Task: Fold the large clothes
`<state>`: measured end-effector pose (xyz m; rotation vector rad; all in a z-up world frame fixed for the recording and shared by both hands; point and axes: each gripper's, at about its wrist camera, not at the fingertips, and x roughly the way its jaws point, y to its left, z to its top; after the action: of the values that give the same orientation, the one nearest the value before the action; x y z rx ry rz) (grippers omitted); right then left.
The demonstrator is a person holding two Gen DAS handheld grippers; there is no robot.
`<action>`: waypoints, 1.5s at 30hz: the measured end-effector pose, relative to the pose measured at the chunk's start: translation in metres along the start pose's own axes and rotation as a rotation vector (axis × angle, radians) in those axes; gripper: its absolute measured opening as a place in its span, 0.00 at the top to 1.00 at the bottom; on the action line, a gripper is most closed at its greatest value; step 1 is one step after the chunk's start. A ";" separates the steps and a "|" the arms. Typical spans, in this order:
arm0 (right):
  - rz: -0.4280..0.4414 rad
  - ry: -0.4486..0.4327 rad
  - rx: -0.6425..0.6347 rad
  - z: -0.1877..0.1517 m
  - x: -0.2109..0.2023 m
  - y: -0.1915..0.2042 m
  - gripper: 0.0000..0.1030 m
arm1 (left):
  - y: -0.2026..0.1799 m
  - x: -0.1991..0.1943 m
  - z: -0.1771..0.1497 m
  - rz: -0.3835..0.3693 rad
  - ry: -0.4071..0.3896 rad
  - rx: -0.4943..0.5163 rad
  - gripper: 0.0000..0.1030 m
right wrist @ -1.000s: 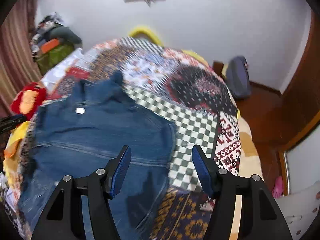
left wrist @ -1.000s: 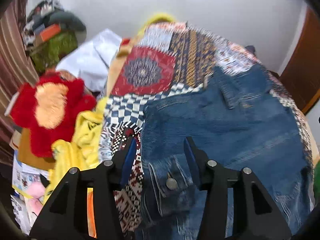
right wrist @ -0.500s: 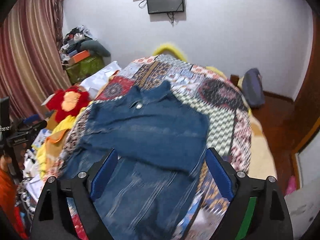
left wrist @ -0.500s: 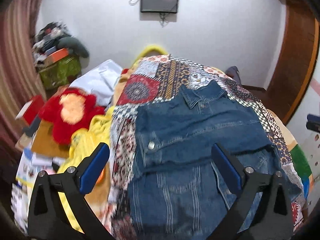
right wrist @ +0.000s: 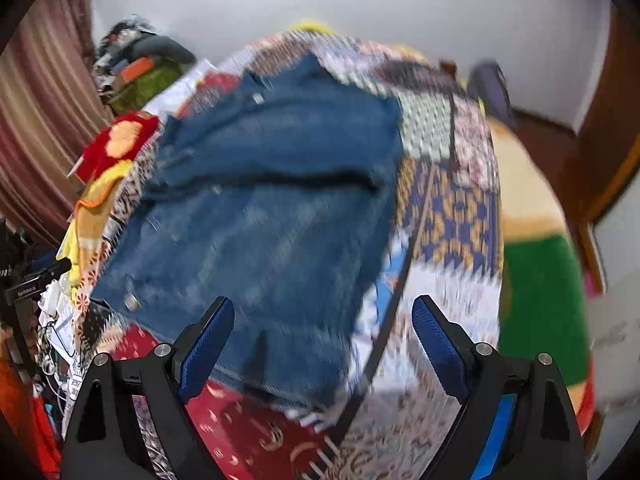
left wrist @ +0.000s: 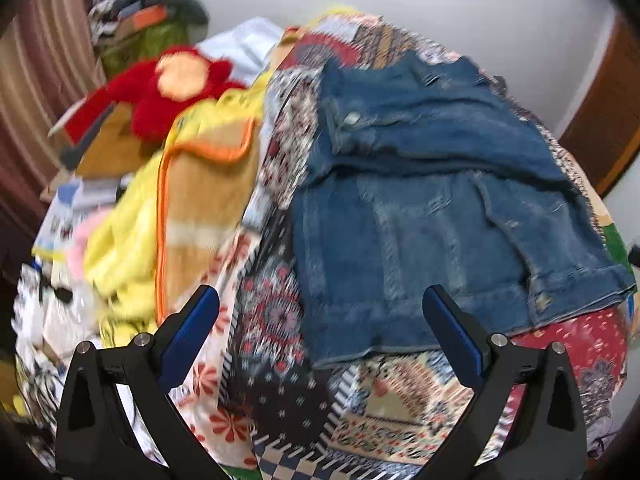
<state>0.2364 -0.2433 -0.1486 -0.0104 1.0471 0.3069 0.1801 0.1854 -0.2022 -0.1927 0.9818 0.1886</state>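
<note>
A blue denim jacket [left wrist: 432, 200] lies on a patchwork bedspread [left wrist: 288, 396], its upper part folded down over the lower part. In the left wrist view my left gripper [left wrist: 320, 300] stands open above the jacket's near hem and its left corner, nothing between the blue pads. In the right wrist view the same denim jacket [right wrist: 272, 208] is blurred. My right gripper [right wrist: 323, 310] is open over the jacket's near right corner, holding nothing.
Left of the bed lie a red plush toy [left wrist: 160, 88], a yellow and tan blanket with orange trim [left wrist: 192, 184] and a heap of bags [left wrist: 148, 20]. A dark bag [right wrist: 490, 84] sits on the floor at the far right. A green patch [right wrist: 540, 304] marks the bed's right edge.
Both grippers have opened wide, letting go of the denim, and drawn back toward the near hem. The jacket now lies folded across its middle.
</note>
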 end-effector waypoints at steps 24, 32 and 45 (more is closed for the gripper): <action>0.205 0.036 0.199 -0.025 0.029 -0.009 0.70 | 0.013 0.082 -0.039 -0.290 0.159 -0.341 0.58; 0.255 -0.019 0.178 -0.011 0.020 -0.010 0.86 | 0.004 0.044 -0.009 -0.213 0.027 -0.218 0.83; 0.214 -0.229 0.013 0.117 -0.002 0.012 0.90 | -0.015 -0.001 0.129 -0.292 -0.237 -0.150 0.87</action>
<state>0.3320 -0.2142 -0.0859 0.1461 0.8228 0.4842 0.2869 0.2025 -0.1306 -0.4384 0.6944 0.0156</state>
